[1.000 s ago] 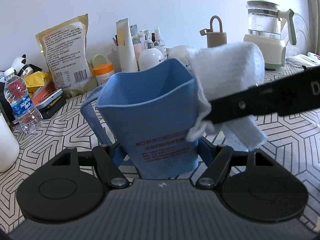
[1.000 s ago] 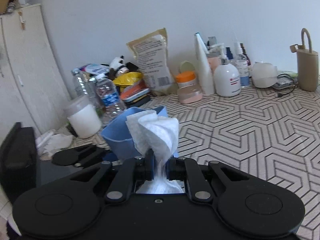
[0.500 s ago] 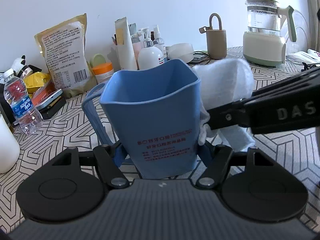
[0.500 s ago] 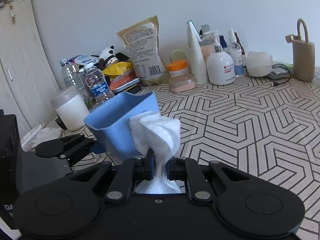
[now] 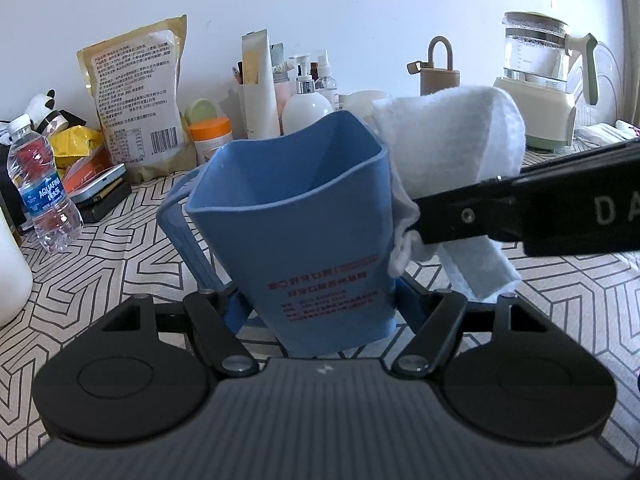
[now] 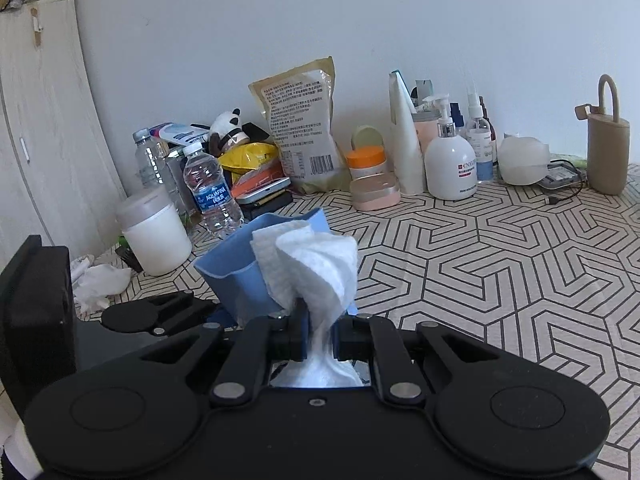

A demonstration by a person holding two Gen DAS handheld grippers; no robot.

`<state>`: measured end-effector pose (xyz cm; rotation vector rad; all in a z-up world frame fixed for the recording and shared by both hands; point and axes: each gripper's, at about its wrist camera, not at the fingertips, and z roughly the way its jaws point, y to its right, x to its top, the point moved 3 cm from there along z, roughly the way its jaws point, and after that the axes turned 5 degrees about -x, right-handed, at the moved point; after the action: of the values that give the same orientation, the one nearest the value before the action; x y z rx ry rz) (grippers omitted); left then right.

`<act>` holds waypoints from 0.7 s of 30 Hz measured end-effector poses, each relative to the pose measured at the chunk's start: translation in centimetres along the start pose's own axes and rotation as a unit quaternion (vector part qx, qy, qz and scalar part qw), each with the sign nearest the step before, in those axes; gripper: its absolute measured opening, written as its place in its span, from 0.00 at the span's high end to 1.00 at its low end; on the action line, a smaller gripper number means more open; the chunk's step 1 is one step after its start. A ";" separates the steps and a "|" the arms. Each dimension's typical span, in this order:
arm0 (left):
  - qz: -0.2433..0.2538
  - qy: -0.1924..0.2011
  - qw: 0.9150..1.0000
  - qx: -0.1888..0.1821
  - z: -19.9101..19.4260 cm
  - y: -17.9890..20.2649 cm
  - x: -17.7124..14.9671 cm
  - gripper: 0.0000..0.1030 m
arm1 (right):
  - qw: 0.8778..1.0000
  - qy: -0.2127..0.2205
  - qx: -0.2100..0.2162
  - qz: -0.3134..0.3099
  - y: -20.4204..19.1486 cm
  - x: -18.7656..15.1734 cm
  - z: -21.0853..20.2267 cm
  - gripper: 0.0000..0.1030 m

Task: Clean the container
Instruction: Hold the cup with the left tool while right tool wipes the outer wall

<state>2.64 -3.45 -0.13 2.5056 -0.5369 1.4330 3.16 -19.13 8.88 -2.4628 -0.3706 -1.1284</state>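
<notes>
My left gripper is shut on the base of a blue square plastic cup with a handle on its left side and red print on its front. It holds the cup upright above the table. My right gripper is shut on a folded white cloth. In the left wrist view the cloth presses against the cup's right outer wall near the rim, with the right gripper's black finger reaching in from the right. In the right wrist view the cup sits just behind the cloth.
A patterned table carries clutter along the wall: a water bottle, a food bag, lotion bottles, a tan flask, a kettle. A white jar and crumpled tissue lie at the left.
The cloth slid down the cup's right wall half a second ago and is now back up near the rim. The left gripper and cup have barely moved.
</notes>
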 end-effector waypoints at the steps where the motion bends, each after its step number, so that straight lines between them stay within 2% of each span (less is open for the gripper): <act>1: -0.002 0.000 1.000 -0.001 0.0 -0.1 0.0 0.30 | 1.000 0.000 0.001 0.000 0.0 0.0 -0.1 0.86; 10: -0.007 0.000 1.000 -0.002 0.0 -0.2 0.0 0.30 | 1.000 0.001 -0.001 -0.002 -0.5 -0.2 -0.3 0.86; 21: -0.001 -0.007 1.000 0.001 0.4 -0.3 0.1 0.30 | 0.999 -0.028 -0.009 0.018 1.1 -1.2 1.6 0.85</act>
<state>3.10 -3.32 -0.20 2.5187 -0.5360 1.4171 3.89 -19.50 6.75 -2.5109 -0.3332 -1.0552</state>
